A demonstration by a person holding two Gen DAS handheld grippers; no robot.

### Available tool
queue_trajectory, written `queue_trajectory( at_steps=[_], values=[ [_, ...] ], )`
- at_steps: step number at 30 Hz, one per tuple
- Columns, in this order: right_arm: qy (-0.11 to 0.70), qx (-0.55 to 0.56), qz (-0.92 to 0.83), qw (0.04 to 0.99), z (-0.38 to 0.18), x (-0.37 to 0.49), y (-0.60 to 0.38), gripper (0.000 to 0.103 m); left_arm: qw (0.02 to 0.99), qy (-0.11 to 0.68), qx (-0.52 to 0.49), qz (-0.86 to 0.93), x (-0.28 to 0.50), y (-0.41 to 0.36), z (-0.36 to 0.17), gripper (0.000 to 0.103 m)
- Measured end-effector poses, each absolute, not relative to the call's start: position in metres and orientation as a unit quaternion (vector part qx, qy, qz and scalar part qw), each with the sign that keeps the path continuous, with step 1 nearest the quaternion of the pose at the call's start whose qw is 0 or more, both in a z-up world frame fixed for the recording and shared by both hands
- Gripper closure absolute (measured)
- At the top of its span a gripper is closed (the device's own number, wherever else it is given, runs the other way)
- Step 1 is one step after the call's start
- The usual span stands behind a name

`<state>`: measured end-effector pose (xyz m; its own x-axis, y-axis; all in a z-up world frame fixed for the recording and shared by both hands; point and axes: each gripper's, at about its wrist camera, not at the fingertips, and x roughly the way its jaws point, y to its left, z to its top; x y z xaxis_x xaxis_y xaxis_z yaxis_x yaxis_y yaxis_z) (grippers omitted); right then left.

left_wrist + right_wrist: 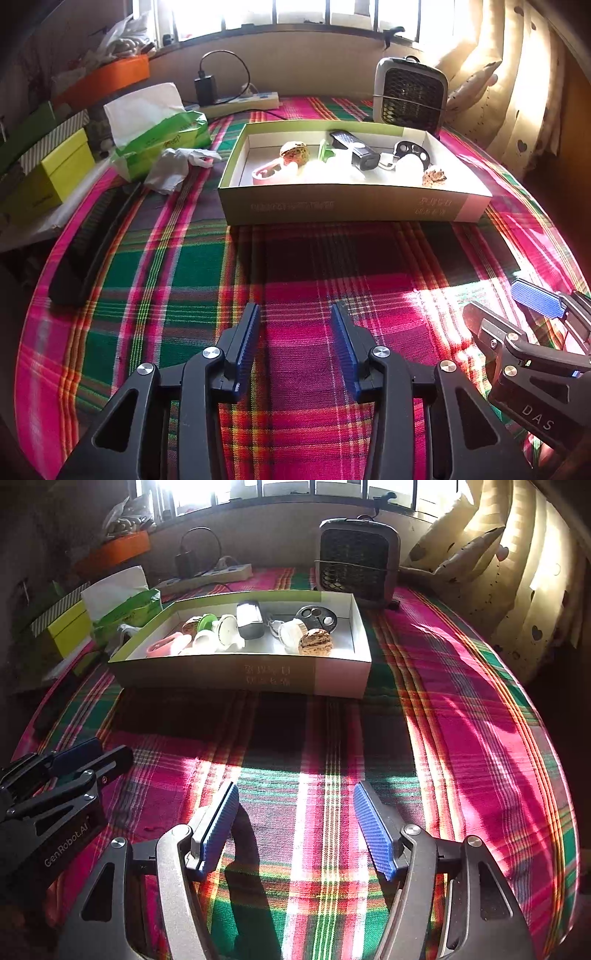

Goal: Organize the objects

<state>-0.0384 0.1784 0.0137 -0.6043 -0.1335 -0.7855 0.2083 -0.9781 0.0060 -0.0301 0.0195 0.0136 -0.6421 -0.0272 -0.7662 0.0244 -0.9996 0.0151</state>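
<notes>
Left claw (pixel 293 321) is hanging spread and empty over the plaid cloth (pixel 295 266); right claw (pixel 295 805) is doing the same. Both are sitting well short of the box (pixel 240 674). Best approach, I think: come in over the near wall, one piece at a time. Box is holding, left to right: pink ring (pixel 160 648), white caps (pixel 227 633), grey flashlight (pixel 250 620), walnut (pixel 315 641).

Strong daylight pours through the barred window (pixel 280 14) far ahead of both tools, blowing it out to white glare. Sunlit patches streak the pink-and-green plaid cloth (pixel 461 709), while the shallow green-and-white cardboard box (pixel 351 206) casts a dark shadow toward the fingers. Both fisheye views bend hard and darken to black at the corners.
</notes>
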Motion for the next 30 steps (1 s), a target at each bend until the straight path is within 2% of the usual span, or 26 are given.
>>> queue_trajectory(
  at_steps=[6, 30],
  values=[
    [0.046, 0.423, -0.9, 0.091, 0.0111, -0.0306, 0.18, 0.032, 0.018, -0.003, 0.423, -0.906, -0.0267, 0.0204, 0.0134, 0.064],
    [0.043, 0.422, -0.901, 0.088, 0.0106, -0.0315, 0.1798, 0.028, 0.018, 0.001, 0.422, -0.906, -0.026, 0.02, 0.013, 0.063]
  ],
)
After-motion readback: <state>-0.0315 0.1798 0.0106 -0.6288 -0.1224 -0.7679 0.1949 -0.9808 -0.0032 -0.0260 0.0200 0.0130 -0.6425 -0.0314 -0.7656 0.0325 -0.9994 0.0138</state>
